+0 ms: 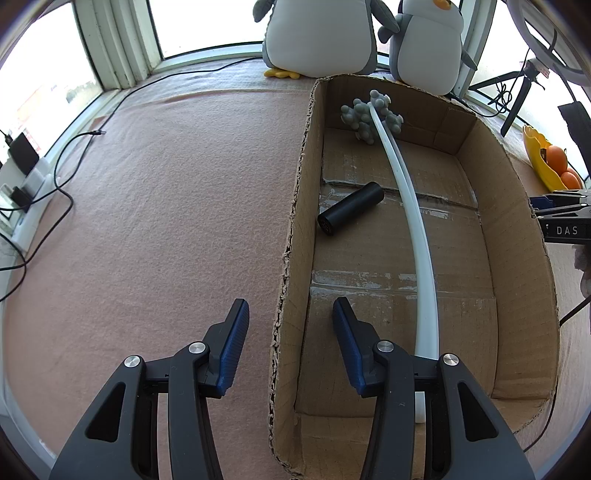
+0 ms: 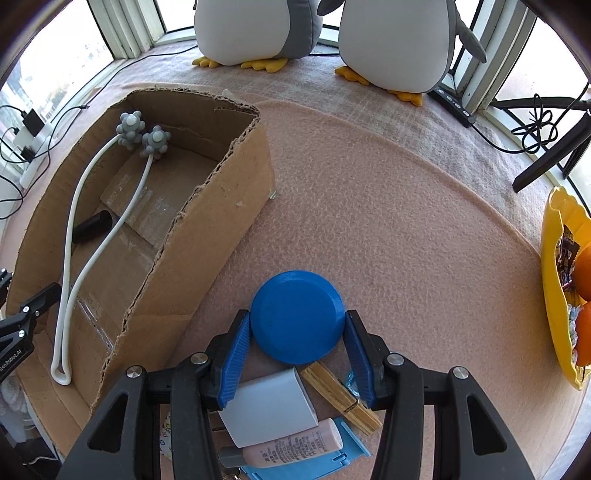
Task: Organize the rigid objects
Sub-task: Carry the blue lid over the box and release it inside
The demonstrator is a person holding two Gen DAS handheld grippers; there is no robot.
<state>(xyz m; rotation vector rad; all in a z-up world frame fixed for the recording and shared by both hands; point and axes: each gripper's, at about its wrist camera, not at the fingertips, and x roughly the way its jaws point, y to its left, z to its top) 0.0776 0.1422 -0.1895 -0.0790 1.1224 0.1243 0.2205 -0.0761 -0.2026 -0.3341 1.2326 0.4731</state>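
Note:
My right gripper (image 2: 295, 325) is shut on a round blue disc (image 2: 295, 314), one blue pad against each side of its rim. Under and behind the disc lie a white flat case (image 2: 269, 406), a wooden piece (image 2: 340, 395), a pink tube (image 2: 288, 446) and a blue flat item (image 2: 332, 458). To the left stands an open cardboard box (image 2: 207, 236). My left gripper (image 1: 290, 321) is open and straddles the box's left wall (image 1: 295, 206) without touching it. Inside the box lie a black cylinder (image 1: 349, 208) and a white looped massager (image 1: 410, 206) with grey knobbed balls (image 1: 365, 118).
Two plush penguins (image 2: 258, 29) sit at the back by the window. A yellow bowl (image 2: 554, 295) with oranges is at the right edge. Cables and a power strip (image 1: 26, 184) run along the left sill. A black tripod leg (image 2: 546, 162) stands at the back right. Pink felt (image 2: 406, 221) covers the table.

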